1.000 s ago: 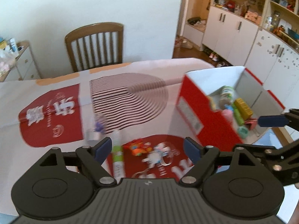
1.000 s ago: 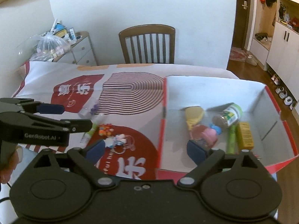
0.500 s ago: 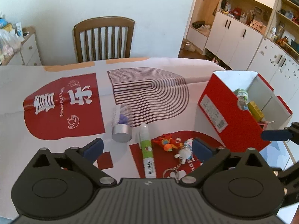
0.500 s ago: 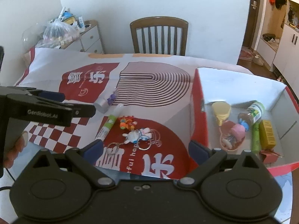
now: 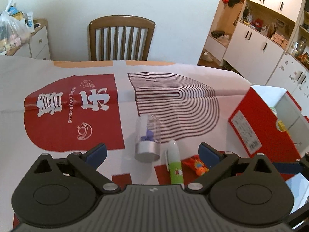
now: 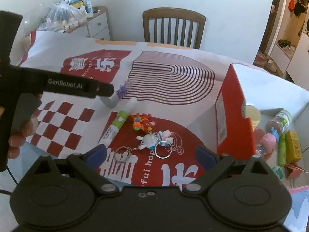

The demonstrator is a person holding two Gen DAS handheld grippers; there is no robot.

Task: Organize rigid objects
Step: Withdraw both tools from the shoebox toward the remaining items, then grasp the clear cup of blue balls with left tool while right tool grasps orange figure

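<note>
Just dome jar (image 5: 147,139) between fingers (image 5: 96,151)

Two fisheye views, each taken from just behind a hand-held tool, looking steeply down across the bench.

The lower part of each frame is filled by its own tool: left tool (image 5: 152,150), right tool (image 6: 151,153). The wooden chair (image 5: 121,36) is faced at the top of both frames. The clear capsule (image 5: 147,139), green tube (image 5: 174,170) and red box (image 5: 256,127) are shared; the right view sits further right, looking into the box.
</note>
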